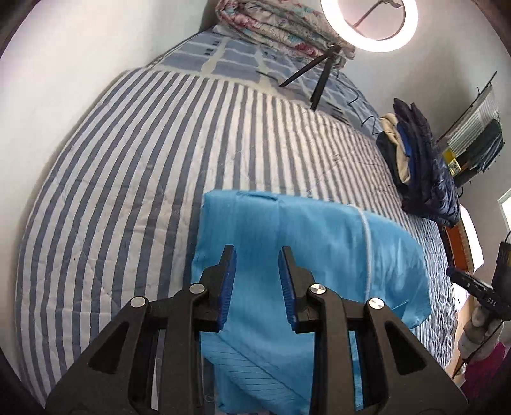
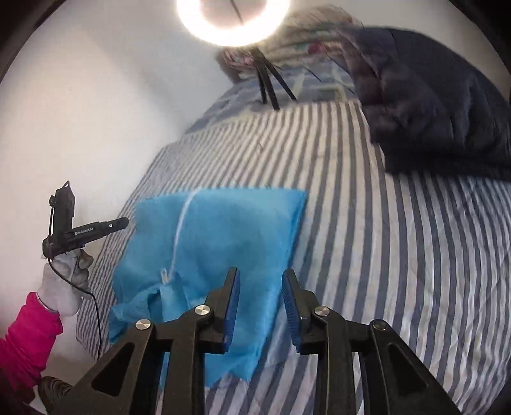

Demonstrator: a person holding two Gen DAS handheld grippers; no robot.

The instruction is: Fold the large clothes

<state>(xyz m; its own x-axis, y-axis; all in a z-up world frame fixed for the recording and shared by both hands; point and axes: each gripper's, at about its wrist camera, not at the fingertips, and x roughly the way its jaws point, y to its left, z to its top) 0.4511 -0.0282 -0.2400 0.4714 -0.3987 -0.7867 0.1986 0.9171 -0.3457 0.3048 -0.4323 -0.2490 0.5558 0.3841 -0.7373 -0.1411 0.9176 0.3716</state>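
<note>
A light blue garment with a white zip line lies partly folded on the striped bed; it also shows in the right wrist view. My left gripper is open and empty, hovering over the garment's near part. My right gripper is open and empty above the garment's right edge. The left gripper, held by a gloved hand, shows at the left of the right wrist view; the right gripper shows at the right edge of the left wrist view.
The blue-and-white striped bedcover spans the bed. A pile of dark clothes lies at the right; it also appears in the right wrist view. A ring light on a tripod and a folded floral quilt stand at the far end.
</note>
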